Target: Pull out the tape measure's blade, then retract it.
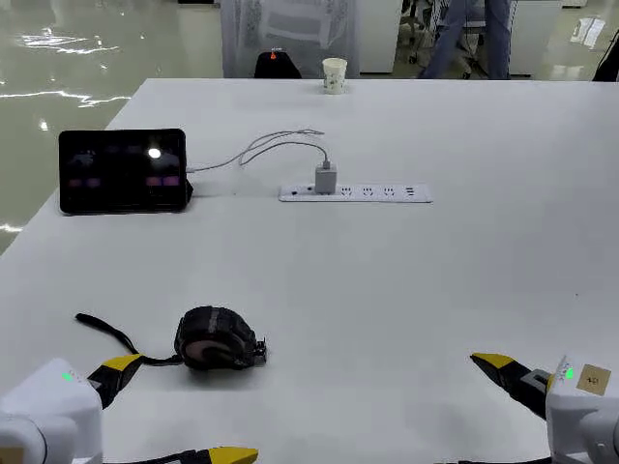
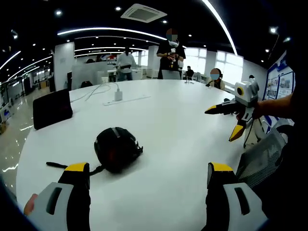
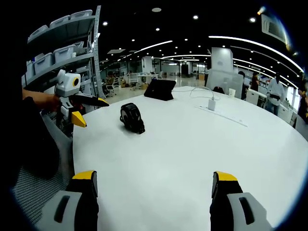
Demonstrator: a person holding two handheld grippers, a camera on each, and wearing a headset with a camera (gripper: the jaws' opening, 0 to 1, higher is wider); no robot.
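Note:
A black tape measure (image 1: 218, 338) lies on the white table (image 1: 387, 290), its blade retracted and its black wrist strap trailing left. My left gripper (image 1: 176, 411) is open just in front of it at the near left, with yellow tips either side of empty space. In the left gripper view the tape measure (image 2: 115, 148) sits just beyond the open left gripper (image 2: 148, 168), untouched. My right gripper (image 3: 154, 176) is open and empty, far to the right of the tape measure (image 3: 131, 117). One of its yellow fingertips (image 1: 491, 362) shows in the head view.
A dark tablet (image 1: 123, 170) stands at the left. A white power strip (image 1: 355, 192) with a charger and cable lies mid-table. A paper cup (image 1: 335, 74) sits at the far edge. People stand beyond the table.

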